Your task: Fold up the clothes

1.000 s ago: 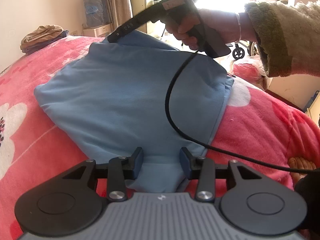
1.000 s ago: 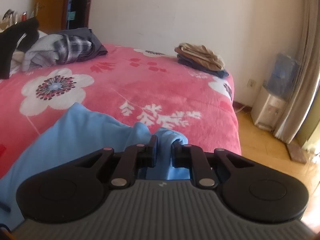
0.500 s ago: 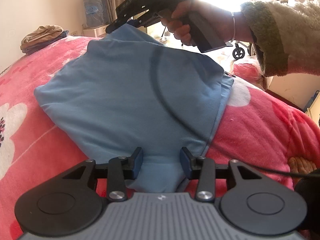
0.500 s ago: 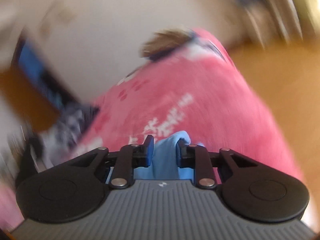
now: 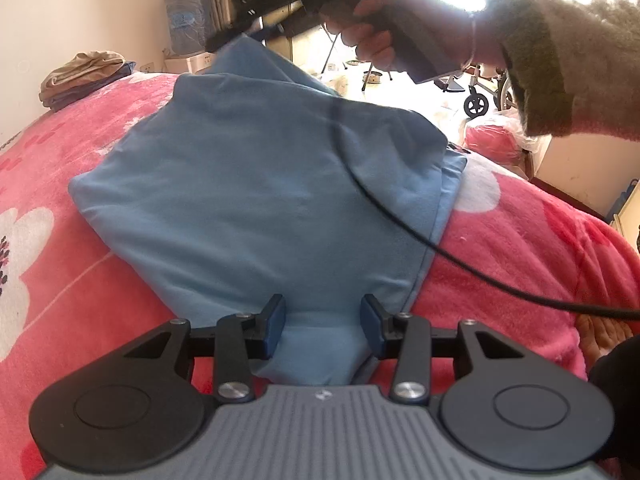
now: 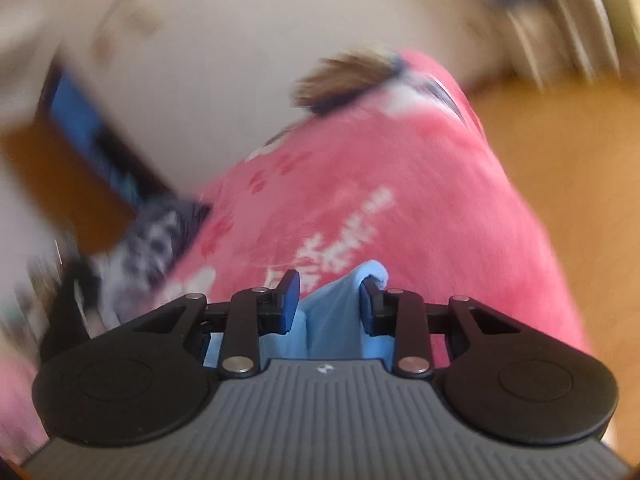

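Observation:
A light blue garment (image 5: 248, 184) lies folded on the pink flowered blanket (image 5: 520, 248), its far corner pulled up into a peak. My right gripper (image 5: 240, 38), held by a hand (image 5: 372, 28) in a fuzzy sleeve, is at that peak. In the blurred right wrist view its jaws (image 6: 330, 300) are opening. A fold of the blue cloth (image 6: 332, 312) stands between them, resting against the right finger with a slim gap at the left pad. My left gripper (image 5: 322, 316) stands open, and the garment's near corner lies flat between its fingers.
A black cable (image 5: 384, 208) hangs from the right gripper across the garment. A stack of folded brown and dark clothes (image 5: 80, 76) sits at the bed's far corner. Unfolded dark and plaid clothes (image 6: 152, 240) lie elsewhere on the bed. A water dispenser (image 5: 188, 20) and wooden floor border the bed.
The right gripper has rolled, lifted the garment's far corner into a peak, and its jaws have spread apart. The left gripper and near corner have stayed put.

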Tool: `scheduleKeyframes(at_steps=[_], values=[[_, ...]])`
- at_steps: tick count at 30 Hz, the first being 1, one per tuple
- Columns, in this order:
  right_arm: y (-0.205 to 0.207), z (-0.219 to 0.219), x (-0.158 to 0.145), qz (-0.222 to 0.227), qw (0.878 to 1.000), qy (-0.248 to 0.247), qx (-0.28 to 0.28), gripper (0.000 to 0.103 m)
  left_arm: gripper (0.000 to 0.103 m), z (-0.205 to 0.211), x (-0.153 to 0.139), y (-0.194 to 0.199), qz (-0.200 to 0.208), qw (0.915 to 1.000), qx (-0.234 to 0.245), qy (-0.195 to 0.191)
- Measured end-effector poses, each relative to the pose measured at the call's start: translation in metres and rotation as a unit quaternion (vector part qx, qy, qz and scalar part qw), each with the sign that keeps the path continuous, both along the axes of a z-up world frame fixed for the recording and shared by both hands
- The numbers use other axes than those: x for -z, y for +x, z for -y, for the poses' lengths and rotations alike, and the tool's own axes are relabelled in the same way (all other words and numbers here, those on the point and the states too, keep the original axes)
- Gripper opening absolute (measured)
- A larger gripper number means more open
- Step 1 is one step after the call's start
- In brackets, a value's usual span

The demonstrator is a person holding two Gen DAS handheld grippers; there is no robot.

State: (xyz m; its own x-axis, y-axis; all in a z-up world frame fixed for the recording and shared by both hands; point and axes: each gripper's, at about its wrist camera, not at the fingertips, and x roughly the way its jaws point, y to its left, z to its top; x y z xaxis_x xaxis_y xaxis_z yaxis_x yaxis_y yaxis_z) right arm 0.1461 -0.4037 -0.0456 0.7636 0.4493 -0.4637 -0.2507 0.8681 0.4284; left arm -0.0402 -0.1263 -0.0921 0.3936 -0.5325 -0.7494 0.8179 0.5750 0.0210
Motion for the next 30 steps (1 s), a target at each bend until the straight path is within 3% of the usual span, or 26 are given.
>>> scheduleKeyframes(at_steps=[2, 3, 5, 7, 9, 12, 14, 17, 19, 21, 23, 25, 27, 30], values=[[-0.014, -0.032, -0.016, 0.040, 0.993, -0.087, -0.067, 0.042, 0.043, 0.000, 0.000, 0.000, 0.000, 1.0000, 0.000, 0.000], [-0.024, -0.051, -0.019, 0.062, 0.982, -0.147, -0.102, 0.051, 0.043, 0.000, 0.000, 0.000, 0.000, 1.0000, 0.000, 0.000], [-0.047, -0.089, -0.021, 0.106, 0.941, -0.271, -0.172, 0.056, 0.043, 0.000, 0.000, 0.000, 0.000, 1.0000, 0.000, 0.000], [-0.062, -0.113, -0.012, 0.126, 0.906, -0.344, -0.213, 0.056, 0.043, 0.000, 0.000, 0.000, 0.001, 1.0000, -0.001, 0.000], [-0.064, -0.121, -0.006, 0.123, 0.895, -0.367, -0.223, 0.056, 0.043, -0.001, 0.000, 0.000, 0.001, 1.0000, -0.001, 0.000], [-0.055, -0.108, -0.008, 0.117, 0.911, -0.358, -0.166, 0.056, 0.043, -0.001, 0.000, 0.000, 0.001, 1.0000, 0.000, 0.001], [-0.044, -0.089, -0.013, 0.109, 0.931, -0.327, -0.120, 0.056, 0.043, -0.001, 0.000, 0.000, 0.001, 1.0000, 0.000, 0.001], [-0.018, -0.051, -0.007, 0.050, 0.960, -0.268, -0.071, 0.066, 0.043, -0.001, 0.000, -0.001, 0.002, 1.0000, 0.000, 0.001], [-0.005, -0.030, 0.004, 0.004, 0.967, -0.249, -0.046, 0.082, 0.043, -0.002, 0.000, -0.001, 0.002, 1.0000, 0.000, 0.001], [0.003, -0.006, 0.015, -0.037, 0.977, -0.211, -0.003, 0.083, 0.043, -0.002, 0.000, 0.000, 0.002, 1.0000, 0.001, 0.001], [0.002, 0.019, 0.021, -0.055, 0.989, -0.129, 0.044, 0.083, 0.043, -0.002, -0.001, 0.000, 0.002, 1.0000, 0.001, 0.001], [-0.001, 0.044, 0.024, -0.061, 0.995, -0.019, 0.080, 0.083, 0.044, -0.001, -0.001, 0.000, 0.003, 1.0000, 0.002, 0.002], [-0.001, 0.063, 0.028, -0.069, 0.989, 0.075, 0.107, 0.082, 0.044, -0.001, -0.001, 0.000, 0.003, 1.0000, 0.002, 0.003], [0.010, 0.061, 0.031, -0.082, 0.987, 0.100, 0.095, 0.072, 0.044, 0.000, -0.001, -0.001, 0.004, 1.0000, 0.001, 0.003]])
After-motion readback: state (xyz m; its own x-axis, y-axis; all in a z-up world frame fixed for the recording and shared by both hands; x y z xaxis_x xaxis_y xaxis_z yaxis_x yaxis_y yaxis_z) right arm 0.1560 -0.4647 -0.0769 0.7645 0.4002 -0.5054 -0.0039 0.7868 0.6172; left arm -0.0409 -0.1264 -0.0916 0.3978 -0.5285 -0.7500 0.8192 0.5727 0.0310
